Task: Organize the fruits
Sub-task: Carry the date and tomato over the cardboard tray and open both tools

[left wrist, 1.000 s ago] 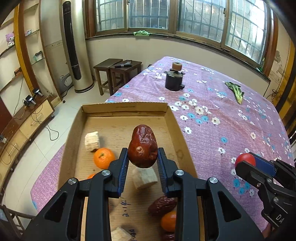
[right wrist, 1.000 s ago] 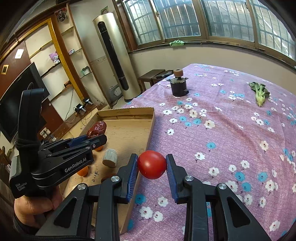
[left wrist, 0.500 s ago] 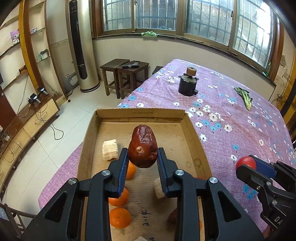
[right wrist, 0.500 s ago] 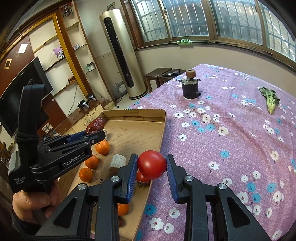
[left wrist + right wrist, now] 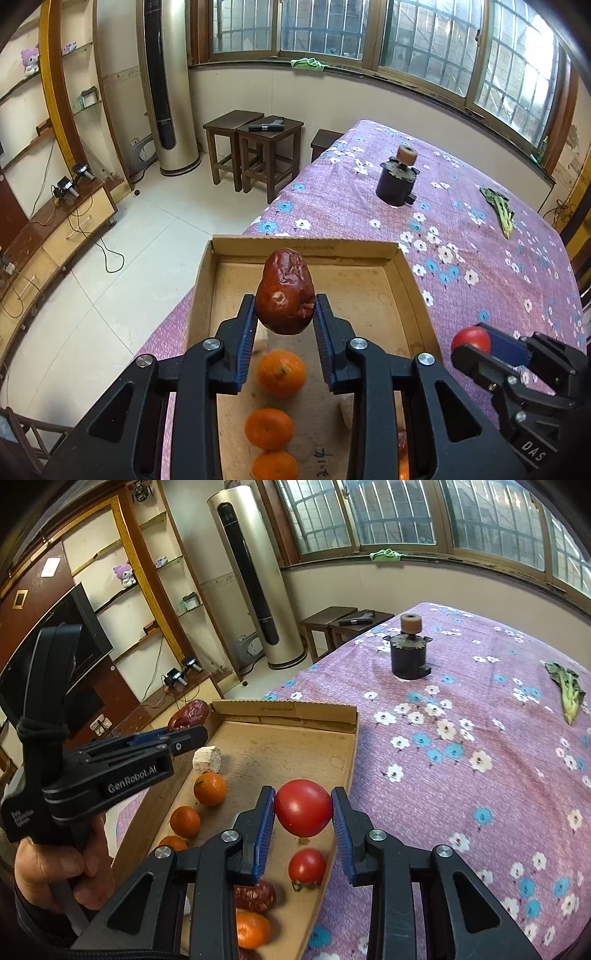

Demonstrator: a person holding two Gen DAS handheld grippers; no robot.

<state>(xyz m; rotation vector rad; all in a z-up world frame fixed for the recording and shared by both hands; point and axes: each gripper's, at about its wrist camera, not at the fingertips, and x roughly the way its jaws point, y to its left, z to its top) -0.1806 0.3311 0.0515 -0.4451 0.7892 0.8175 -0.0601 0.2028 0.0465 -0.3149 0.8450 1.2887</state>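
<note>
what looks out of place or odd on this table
A loose green leafy vegetable lies alone on the purple flowered tablecloth, far from the cardboard tray holding the fruit. A small brown roller perches on a dark cylindrical pot, unrelated to the fruit. Nothing looks spilled or damaged.

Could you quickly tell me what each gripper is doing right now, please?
Left gripper: closed on a wrinkled red date.
Right gripper: closed on a red tomato.

four oranges (image 5: 209, 788), two tomatoes (image 5: 303, 808), two dates (image 5: 285, 297)
</note>
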